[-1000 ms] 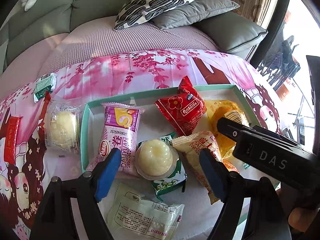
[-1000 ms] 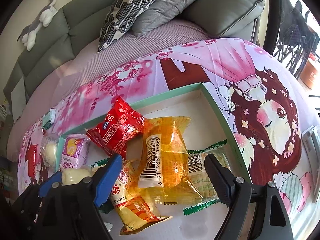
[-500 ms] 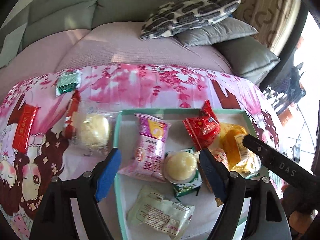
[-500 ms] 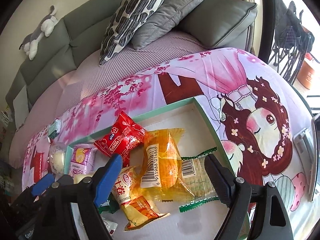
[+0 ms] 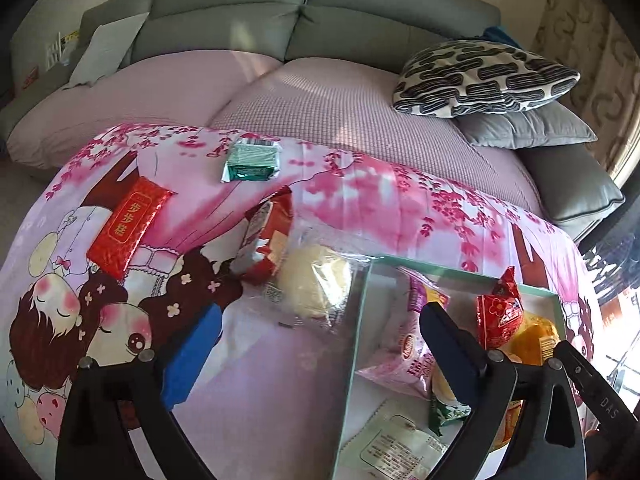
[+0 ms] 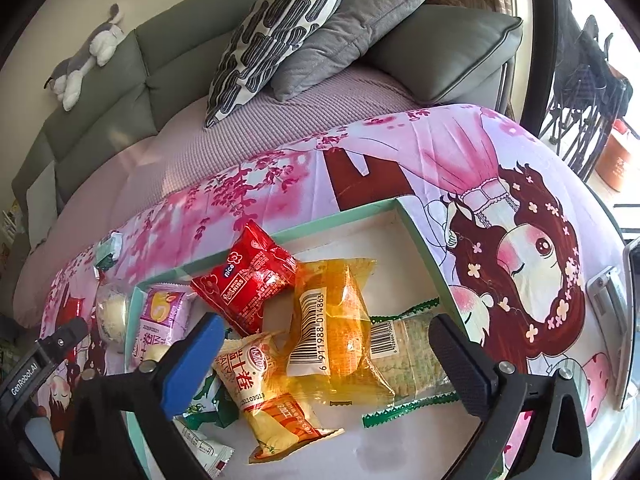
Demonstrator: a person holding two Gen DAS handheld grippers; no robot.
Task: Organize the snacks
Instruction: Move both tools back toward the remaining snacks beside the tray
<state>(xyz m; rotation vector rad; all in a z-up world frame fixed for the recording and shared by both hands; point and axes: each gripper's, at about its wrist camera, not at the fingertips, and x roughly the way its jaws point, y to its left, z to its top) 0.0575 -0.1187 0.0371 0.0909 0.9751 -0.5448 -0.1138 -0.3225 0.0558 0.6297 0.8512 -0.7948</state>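
Observation:
A teal-rimmed tray lies on the pink cartoon cloth. In it are a red packet, an orange packet, a yellow roll packet, a green-edged cracker pack and a purple packet. Left of the tray lie a clear-wrapped bun, a red-and-white packet, a flat red packet and a green packet. My left gripper hovers over the tray's left rim and the bun, jaws opening, gripping nothing. My right gripper hangs over the orange packet, jaws opening, pads clear of it.
A grey sofa with a pink cover runs behind the cloth, with a patterned cushion and a grey one. A plush toy lies on the sofa back. A phone-like device rests at the cloth's right edge.
The left gripper has swung left and rolled, from over the tray's snacks to the tray's left rim and the loose snacks. Both pairs of jaws have widened. The right gripper has hardly moved.

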